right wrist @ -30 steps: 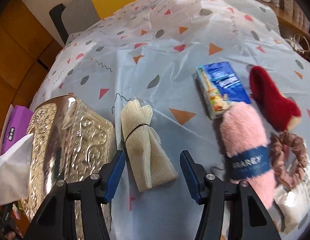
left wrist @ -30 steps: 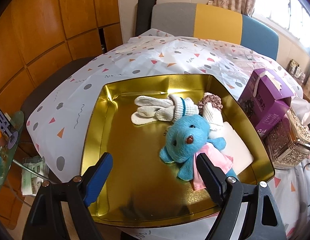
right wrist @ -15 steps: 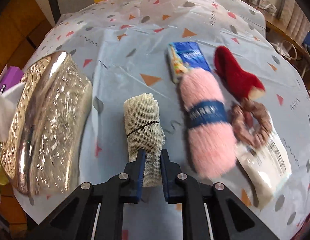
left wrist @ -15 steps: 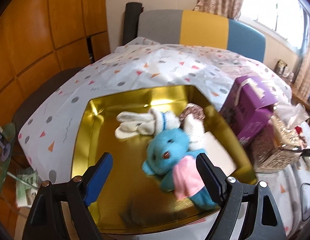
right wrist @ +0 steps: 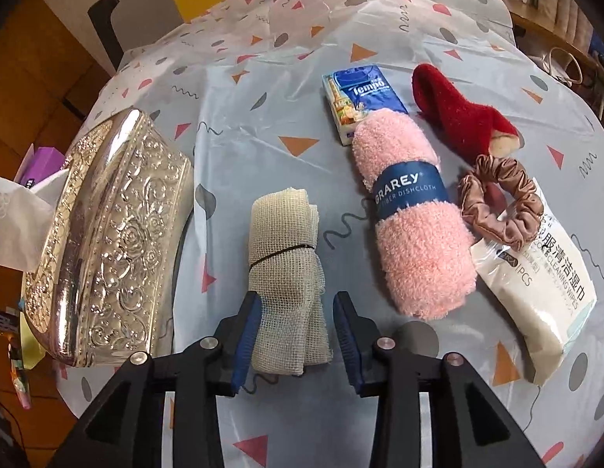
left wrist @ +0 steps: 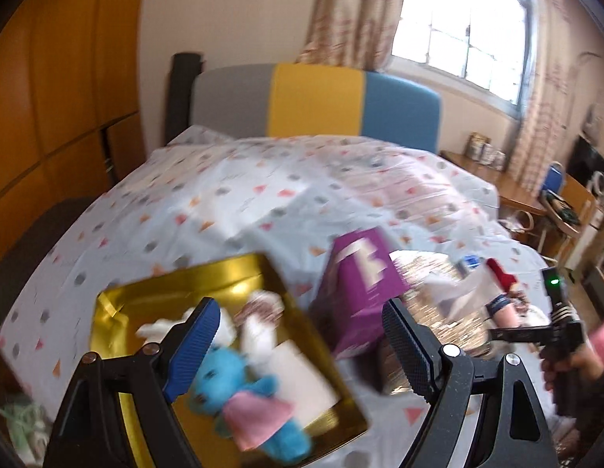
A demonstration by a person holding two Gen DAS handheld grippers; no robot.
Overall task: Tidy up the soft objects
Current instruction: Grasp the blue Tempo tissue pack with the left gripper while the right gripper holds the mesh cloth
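In the right wrist view my right gripper [right wrist: 296, 314] is open with its jaws either side of the near end of a rolled beige mesh cloth [right wrist: 284, 234] lying on the tablecloth. A pink dishcloth roll [right wrist: 413, 210], red sock [right wrist: 460, 115], brown scrunchie [right wrist: 501, 204], tissue pack [right wrist: 358, 95] and wipes pack [right wrist: 544, 280] lie to its right. In the blurred left wrist view my left gripper [left wrist: 302, 331] is open and empty above the gold tray [left wrist: 153, 292], which holds a blue plush toy [left wrist: 239, 390], a white glove and other soft items.
A silver embossed tissue box [right wrist: 107, 241] stands just left of the mesh cloth; it also shows in the left wrist view [left wrist: 427, 308]. A purple box [left wrist: 360, 284] stands beside the tray. A headboard [left wrist: 313, 101] and window lie beyond the table.
My right gripper was shut on the mesh cloth's end half a second ago; its jaws now stand apart around it. My left gripper has swung up and to the right, away from the tray.
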